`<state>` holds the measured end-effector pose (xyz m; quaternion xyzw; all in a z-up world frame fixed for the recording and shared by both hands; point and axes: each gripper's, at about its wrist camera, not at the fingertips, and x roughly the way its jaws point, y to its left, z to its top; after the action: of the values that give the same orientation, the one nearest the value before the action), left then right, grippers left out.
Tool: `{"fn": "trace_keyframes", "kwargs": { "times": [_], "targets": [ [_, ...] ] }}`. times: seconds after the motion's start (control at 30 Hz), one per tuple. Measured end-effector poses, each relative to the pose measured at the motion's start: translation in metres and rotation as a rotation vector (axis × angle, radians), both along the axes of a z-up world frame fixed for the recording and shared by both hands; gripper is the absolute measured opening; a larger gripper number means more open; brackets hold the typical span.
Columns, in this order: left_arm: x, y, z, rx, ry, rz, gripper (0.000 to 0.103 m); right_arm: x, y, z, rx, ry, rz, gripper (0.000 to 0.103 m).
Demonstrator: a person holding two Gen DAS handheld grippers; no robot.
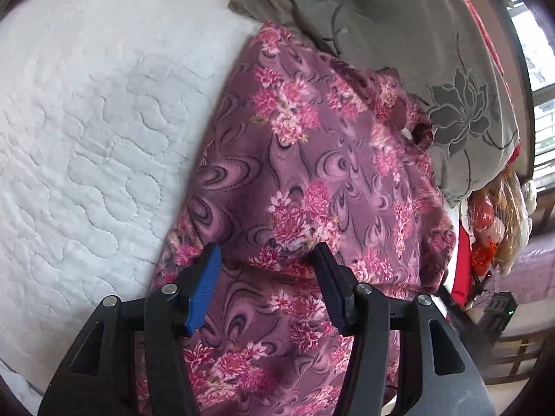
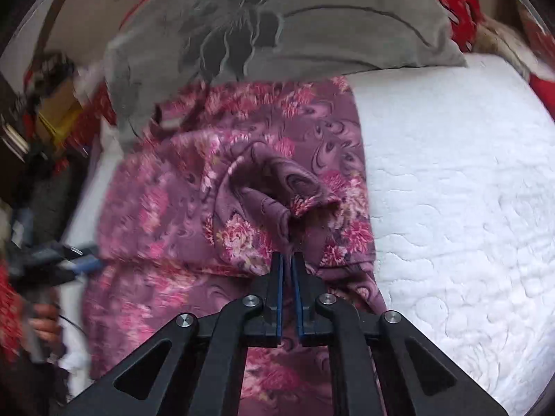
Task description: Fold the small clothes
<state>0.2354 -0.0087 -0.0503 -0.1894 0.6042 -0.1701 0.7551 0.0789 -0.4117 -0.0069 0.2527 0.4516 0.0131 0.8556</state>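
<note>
Right gripper (image 2: 288, 260) first: I see its jaws drawn together on a fold of the garment (image 2: 222, 187), pinching what looks like a sleeve cuff (image 2: 314, 204) that stands up off the cloth just beyond the tips. My left gripper (image 1: 267, 260) hangs over the near part of the same garment with its jaws apart and nothing between the pads; whether the tips brush the cloth I cannot tell.

To do this fold well, I judge I should carry the pinched sleeve across the body in one low, even sweep, keep the cloth from bunching, and use the left gripper to pin the near edge so the whole piece does not drag.

Beyond the grippers, the garment lies spread on the white quilt (image 2: 451, 190), along its edge: mauve fabric with pink flower clusters and dark swirls, soft and wrinkled. Its far end meets a grey pillow (image 2: 312, 27) printed with a dark flower.
</note>
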Motion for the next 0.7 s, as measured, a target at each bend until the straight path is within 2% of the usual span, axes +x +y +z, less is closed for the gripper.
{"fn": "trace_keyframes", "kwargs": {
  "times": [0.03,0.07,0.13,0.23,0.33,0.47,0.5,0.53,0.57,0.6,0.7],
  "targets": [
    [0.0,-0.002,0.001,0.012,-0.004,-0.008,0.054,-0.002,-0.008,0.004,0.047,-0.029,-0.032,0.014],
    [-0.001,-0.005,0.001,0.025,-0.009,-0.017,0.054,-0.003,-0.017,0.008,0.101,-0.063,-0.073,0.024],
    [-0.002,-0.008,0.002,0.047,-0.021,-0.03,0.055,0.003,-0.029,0.006,0.175,-0.088,-0.139,0.031],
    [-0.001,-0.008,0.003,0.052,-0.02,-0.035,0.056,0.015,-0.039,-0.01,0.251,-0.054,-0.214,0.031],
    [-0.001,-0.01,0.004,0.049,-0.017,-0.036,0.057,0.023,-0.045,-0.033,0.408,-0.017,-0.308,0.031],
    [0.0,-0.011,0.003,0.052,-0.022,-0.048,0.059,0.02,-0.056,-0.056,0.598,-0.033,-0.409,0.032],
    [0.0,-0.011,0.003,0.054,-0.025,-0.052,0.06,0.022,-0.057,-0.059,0.615,-0.029,-0.42,0.032],
    [0.0,-0.013,0.003,0.058,-0.028,-0.057,0.061,0.024,-0.059,-0.057,0.616,-0.035,-0.427,0.026],
    [-0.001,-0.014,0.003,0.06,-0.03,-0.061,0.061,0.027,-0.062,-0.051,0.583,-0.061,-0.433,0.011],
    [-0.002,-0.014,0.003,0.061,-0.033,-0.066,0.061,0.029,-0.067,-0.041,0.545,-0.097,-0.439,0.004],
    [-0.002,-0.016,0.002,0.066,-0.038,-0.075,0.062,0.031,-0.079,-0.019,0.472,-0.178,-0.468,0.003]
  ]
}}
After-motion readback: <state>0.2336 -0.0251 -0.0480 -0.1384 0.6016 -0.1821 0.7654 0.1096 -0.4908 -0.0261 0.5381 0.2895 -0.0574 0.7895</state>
